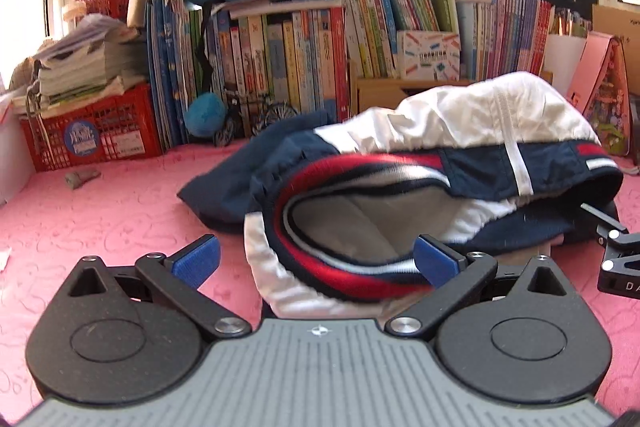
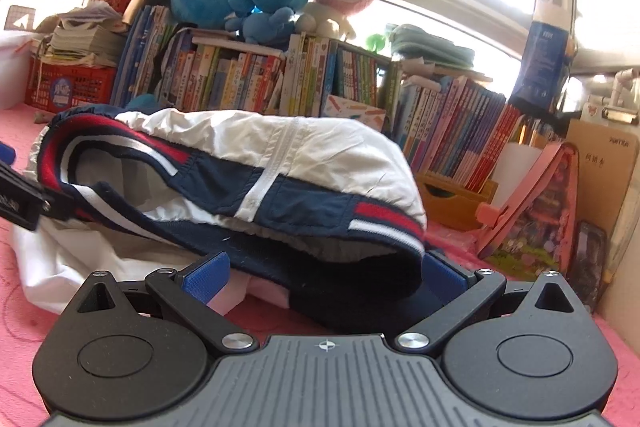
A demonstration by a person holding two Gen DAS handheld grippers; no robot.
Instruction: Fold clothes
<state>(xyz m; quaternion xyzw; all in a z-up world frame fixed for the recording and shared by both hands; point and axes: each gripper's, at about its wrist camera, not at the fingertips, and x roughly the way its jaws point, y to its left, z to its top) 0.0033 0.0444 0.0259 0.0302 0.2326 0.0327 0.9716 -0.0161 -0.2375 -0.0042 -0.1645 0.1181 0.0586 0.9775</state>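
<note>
Now your left gripper (image 1: 316,261) stands wide, its blue pads (image 1: 196,261) either side of the jacket's (image 1: 460,131) striped ribbed band, not pinching it. That navy, white and red jacket lies heaped on the pink bedspread (image 1: 112,211), in front of the bookshelf (image 1: 304,63). Right of the heap, your right gripper (image 2: 324,277) is wide too, the navy hem between its fingers.

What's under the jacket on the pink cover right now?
Under the jacket a white garment sticks out at one end, and a small pale pink piece shows beneath the navy hem. The pink cover lies below. The rest is hidden by the jacket.
</note>
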